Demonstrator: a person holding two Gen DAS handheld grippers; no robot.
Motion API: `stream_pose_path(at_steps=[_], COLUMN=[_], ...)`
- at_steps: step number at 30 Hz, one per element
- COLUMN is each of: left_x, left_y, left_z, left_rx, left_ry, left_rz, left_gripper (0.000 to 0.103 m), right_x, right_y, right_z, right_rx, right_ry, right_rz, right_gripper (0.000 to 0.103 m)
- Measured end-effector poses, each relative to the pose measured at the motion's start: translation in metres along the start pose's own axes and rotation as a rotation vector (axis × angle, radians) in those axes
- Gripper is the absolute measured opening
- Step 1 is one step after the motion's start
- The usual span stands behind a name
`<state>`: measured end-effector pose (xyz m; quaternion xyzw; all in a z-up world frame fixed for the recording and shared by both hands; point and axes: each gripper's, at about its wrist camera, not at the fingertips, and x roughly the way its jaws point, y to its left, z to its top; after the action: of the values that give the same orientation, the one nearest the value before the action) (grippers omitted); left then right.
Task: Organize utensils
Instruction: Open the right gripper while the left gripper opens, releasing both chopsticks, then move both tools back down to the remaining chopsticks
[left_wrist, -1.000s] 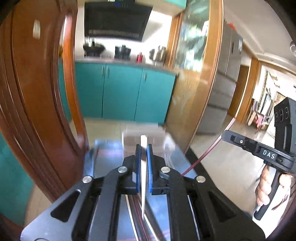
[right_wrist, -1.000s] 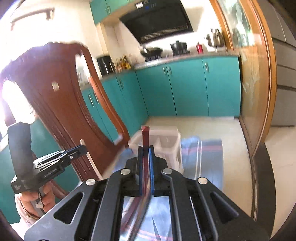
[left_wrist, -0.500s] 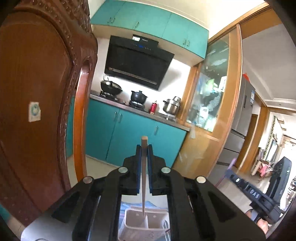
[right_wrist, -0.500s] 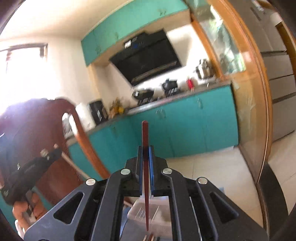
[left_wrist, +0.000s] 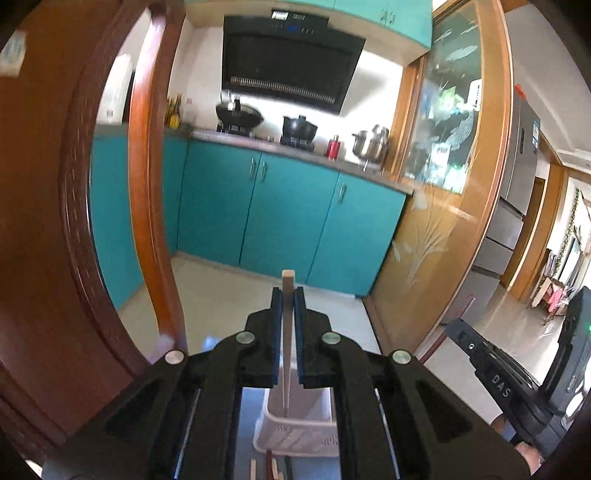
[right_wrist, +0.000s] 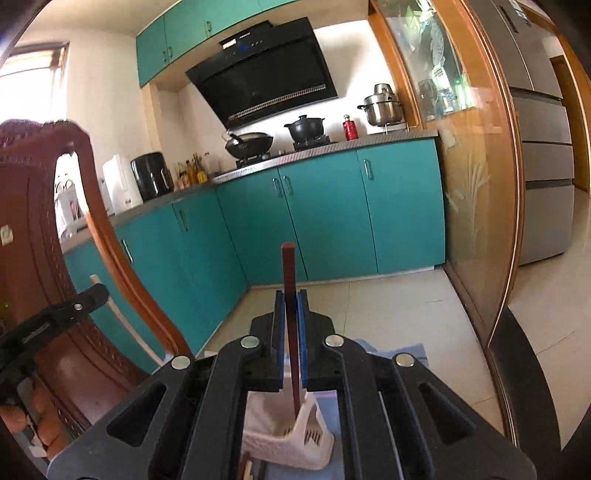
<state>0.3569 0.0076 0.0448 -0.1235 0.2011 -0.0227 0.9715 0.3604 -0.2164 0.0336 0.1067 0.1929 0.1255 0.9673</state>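
My left gripper (left_wrist: 287, 295) is shut on a pale wooden chopstick (left_wrist: 287, 332) that stands upright, its lower tip just above the white plastic utensil basket (left_wrist: 299, 428). My right gripper (right_wrist: 290, 297) is shut on a dark red chopstick (right_wrist: 290, 314), also upright, with its lower end inside the same white basket (right_wrist: 291, 439). Several loose chopsticks (left_wrist: 269, 467) lie in front of the basket. The right gripper (left_wrist: 498, 380) shows at the lower right of the left wrist view, and the left gripper (right_wrist: 66, 314) at the left of the right wrist view.
A carved wooden chair back (left_wrist: 66, 221) stands close on the left. The basket rests on a blue striped cloth (right_wrist: 399, 354) over a dark table. Teal kitchen cabinets (right_wrist: 332, 210), a stove with pots and a glass partition (right_wrist: 476, 184) lie beyond.
Both grippers tipped upward and then came back down over the white basket, each holding its chopstick upright; the red chopstick's tip has dropped into the basket.
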Motion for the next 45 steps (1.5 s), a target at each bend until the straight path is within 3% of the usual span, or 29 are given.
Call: stream_pose_path(at_steps=[2,6,10,13,16,18,20,22,26,30,34,39,45], left_x=[0.004,0.002,-0.014,-0.03,-0.047,-0.052,-0.048,-0.041,-0.018,0.005,0.014,0.018,0.022], left_y=[0.005,0.012,0.018,0.025,0.036,0.042,0.042,0.04,0.046,0.057,0.059,0.067,0.069], left_z=[-0.009,-0.019,-0.027,-0.034,-0.043,-0.052,-0.063,-0.074,-0.1,-0.116,-0.122,-0.135,-0.146], left_rx=[-0.016,-0.034,-0.019,-0.023,-0.056,-0.066,-0.056,-0.031,-0.019,-0.049,-0.037,-0.029,-0.017], left_ry=[0.034,0.05,0.021,-0.016,-0.046,-0.043,0.001,0.05,0.18,0.3,0.343,0.394,0.446], left_rz=[-0.004,-0.007,-0.037,-0.033,-0.02,-0.008,-0.007,0.026,0.092,0.106,0.131,0.14,0.139], left_gripper=[0.007,0.007,0.015,0.022,0.022,0.022,0.022,0.022,0.023,0.025,0.03,0.033,0.037], right_x=[-0.005,-0.032,-0.058,-0.063,-0.043,-0.021,0.008,0.027,0.055,0.068,0.074,0.077,0.069], right_y=[-0.001,-0.007,-0.021,-0.035,-0.021,0.002,0.024,0.039,0.062,0.071,0.082,0.052,0.023], right_z=[-0.008,-0.018,-0.035,-0.059,-0.084,-0.111,-0.148,-0.174,-0.206,-0.212,-0.213,-0.207,-0.204], right_rx=[-0.007,-0.009,0.011,0.062,0.002,-0.099,-0.148,-0.177,-0.201,-0.166,-0.211,-0.032,0.041], right_ry=[0.004,-0.019,-0.065,-0.025,0.164,0.342,0.534,0.644,0.74,0.728,0.719,0.808,0.863], right_rz=[-0.015,0.0,0.011,0.037,0.077,0.112,0.158,0.16,0.142,0.122,0.056,0.074,0.041], right_gripper=[0.014,0.042,0.045,0.046,0.045,0.045,0.045,0.045,0.045,0.051,0.046,0.018,0.013])
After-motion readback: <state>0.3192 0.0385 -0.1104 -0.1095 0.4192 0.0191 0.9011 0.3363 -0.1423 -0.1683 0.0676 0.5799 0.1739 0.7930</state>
